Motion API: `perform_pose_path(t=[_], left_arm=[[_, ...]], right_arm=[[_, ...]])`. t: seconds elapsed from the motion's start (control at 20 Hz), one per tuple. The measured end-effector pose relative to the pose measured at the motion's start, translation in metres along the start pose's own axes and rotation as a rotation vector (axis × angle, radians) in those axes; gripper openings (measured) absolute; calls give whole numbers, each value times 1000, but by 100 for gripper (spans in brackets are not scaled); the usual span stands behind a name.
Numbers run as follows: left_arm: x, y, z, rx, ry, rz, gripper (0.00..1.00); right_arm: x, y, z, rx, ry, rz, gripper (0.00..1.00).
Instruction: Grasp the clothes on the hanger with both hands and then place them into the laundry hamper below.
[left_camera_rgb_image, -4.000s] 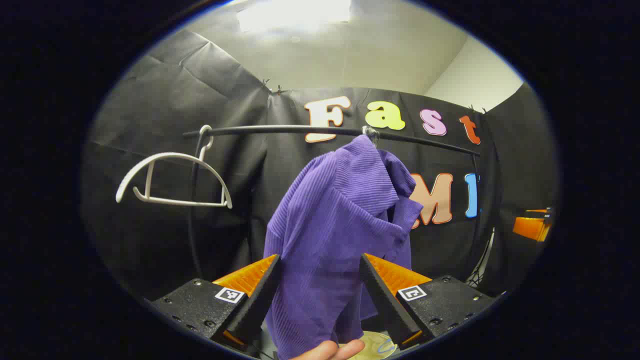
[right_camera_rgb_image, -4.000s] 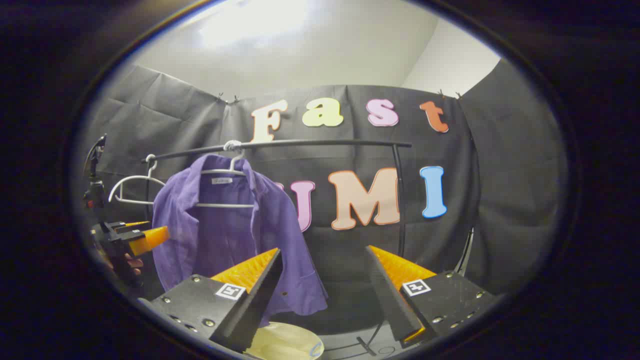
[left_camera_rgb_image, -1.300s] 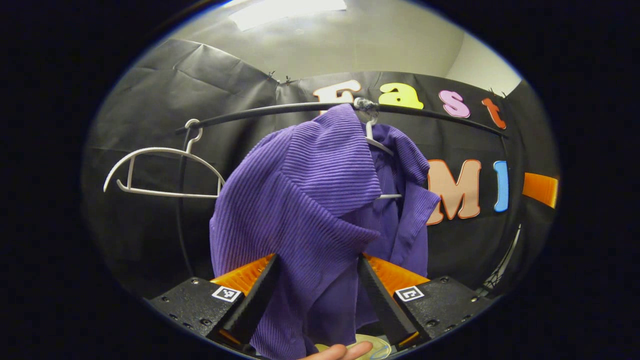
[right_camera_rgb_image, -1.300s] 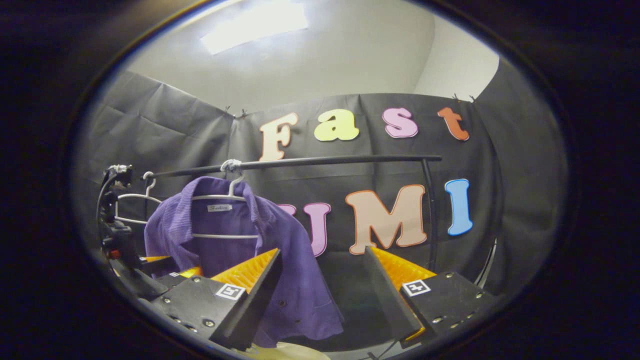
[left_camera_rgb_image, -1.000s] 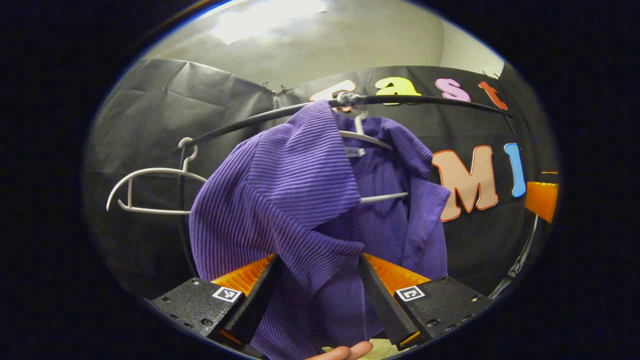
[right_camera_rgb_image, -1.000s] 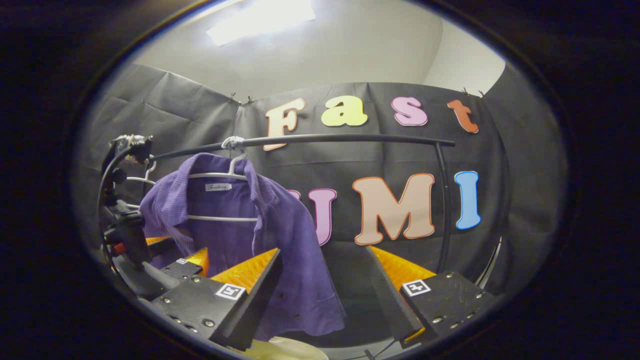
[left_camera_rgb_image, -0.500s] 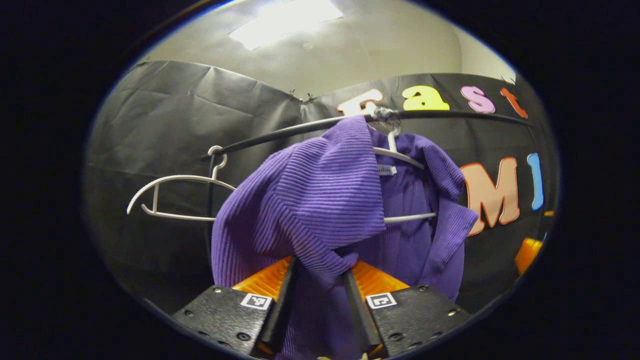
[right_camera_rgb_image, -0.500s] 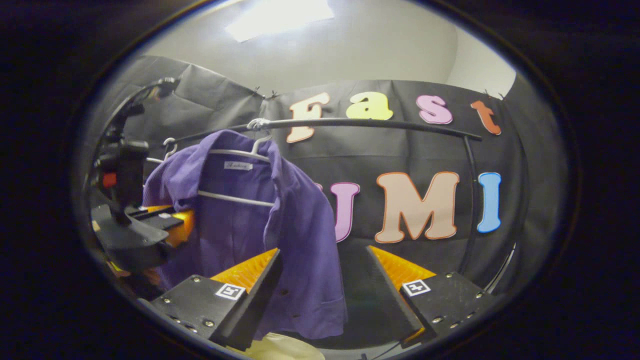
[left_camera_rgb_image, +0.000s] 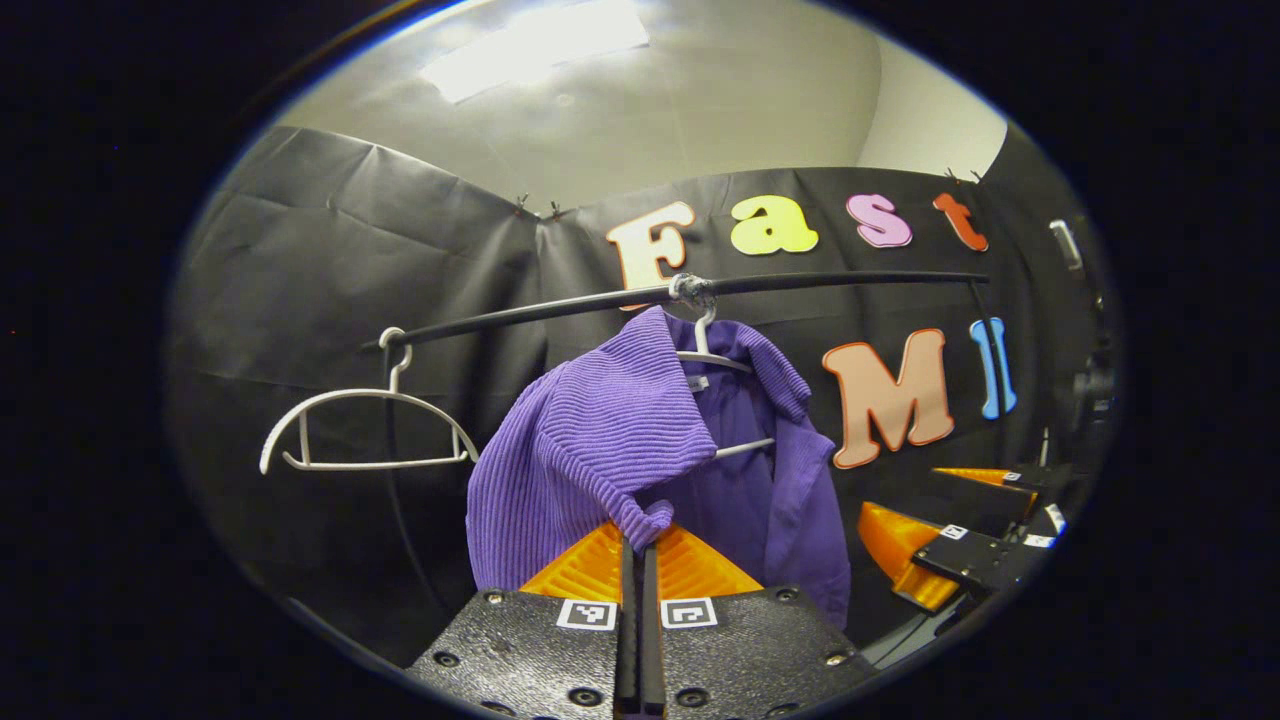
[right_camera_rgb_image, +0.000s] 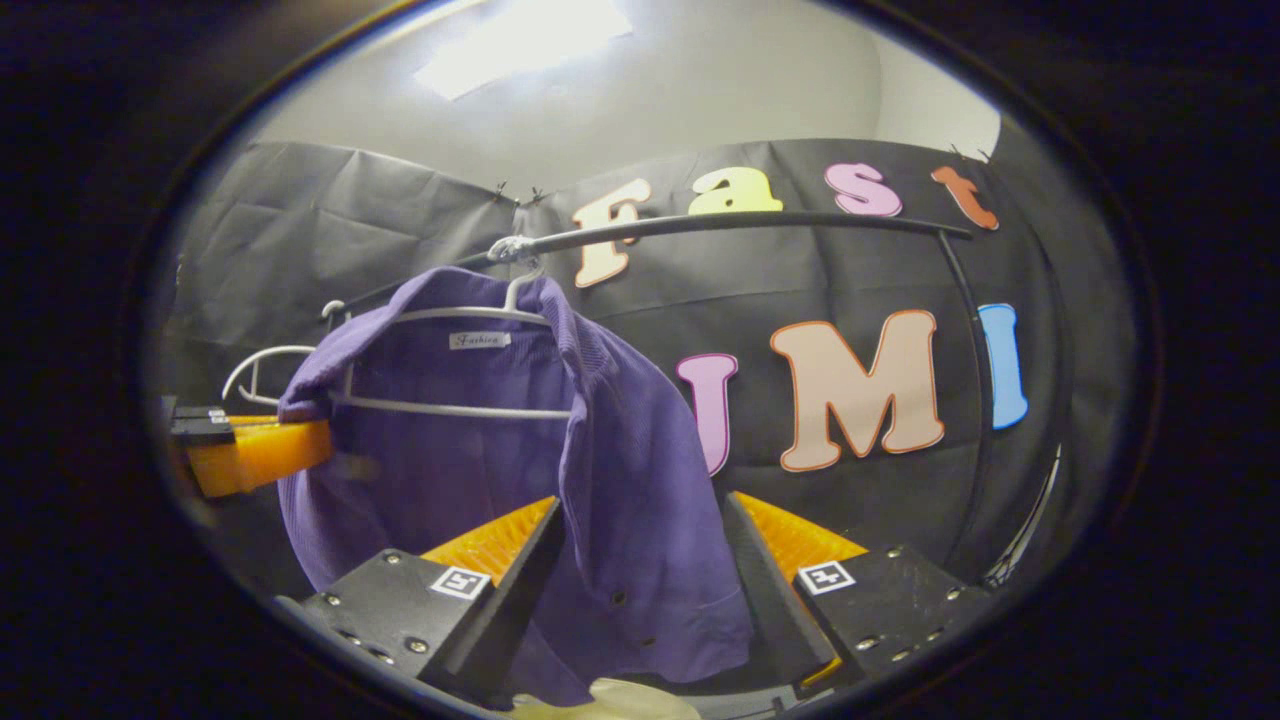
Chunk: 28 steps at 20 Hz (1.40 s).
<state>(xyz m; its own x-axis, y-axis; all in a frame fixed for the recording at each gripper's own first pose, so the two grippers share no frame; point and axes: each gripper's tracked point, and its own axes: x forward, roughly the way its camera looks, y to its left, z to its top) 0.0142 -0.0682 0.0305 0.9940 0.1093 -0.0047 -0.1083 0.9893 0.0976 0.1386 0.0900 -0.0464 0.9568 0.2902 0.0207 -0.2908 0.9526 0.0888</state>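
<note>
The left gripper (left_camera_rgb_image: 637, 535) pinches a fold of the purple shirt (left_camera_rgb_image: 600, 440), fingers pressed together on it. The shirt hangs lengthwise down from a white hanger (right_camera_rgb_image: 450, 408) on the black rail (left_camera_rgb_image: 800, 283). The right gripper (right_camera_rgb_image: 640, 530) is spread, the shirt's hem apparently between its fingers, untouched. An empty hanger (left_camera_rgb_image: 365, 430) hangs near the rail's left end.

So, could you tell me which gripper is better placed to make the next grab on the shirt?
The right gripper. It is open, with the purple shirt hanging between its fingers, while the left gripper is already shut on the shirt's other side.
</note>
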Motion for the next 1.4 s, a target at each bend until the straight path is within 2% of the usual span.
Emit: perform_pose_path(t=[0.15, 0.25, 0.35, 0.45, 0.6, 0.7, 0.8, 0.95, 1.1, 1.15, 1.25, 1.4], left_arm=[[-3, 5, 3, -58, 37, -109, 0], [-6, 8, 2, -103, 71, -175, 0], [-7, 16, 7, -110, 76, -207, 0], [-9, 22, 10, -97, 76, -236, 0], [-11, 29, 11, -85, 69, -283, 0], [-10, 36, 11, -85, 60, -292, 0], [-7, 40, 8, -94, 63, -298, 0], [-11, 38, 7, -121, 87, -354, 0], [-22, 35, 16, -137, 96, -454, 0], [-25, 41, 20, -136, 99, -474, 0], [-23, 58, 25, -145, 116, -495, 0], [-17, 85, 27, -127, 142, -483, 0]], right_arm=[[24, 18, 6, 37, -11, 53, 95], [40, 10, 1, 14, 26, 6, 94], [60, 4, -4, 23, 56, -39, 99], [74, 20, -7, 48, 72, 0, 94], [62, 44, -4, -6, 36, 44, 96], [62, 65, -3, -7, 21, 78, 94], [81, 64, -2, -20, 25, 48, 94], [116, 47, -2, -65, 35, -27, 96], [148, 46, -8, -23, 69, -31, 5], [155, 40, -8, -24, 66, -49, 4], [148, 23, 4, -108, 45, -126, 1], [143, 6, 19, -161, 11, -208, 1]])
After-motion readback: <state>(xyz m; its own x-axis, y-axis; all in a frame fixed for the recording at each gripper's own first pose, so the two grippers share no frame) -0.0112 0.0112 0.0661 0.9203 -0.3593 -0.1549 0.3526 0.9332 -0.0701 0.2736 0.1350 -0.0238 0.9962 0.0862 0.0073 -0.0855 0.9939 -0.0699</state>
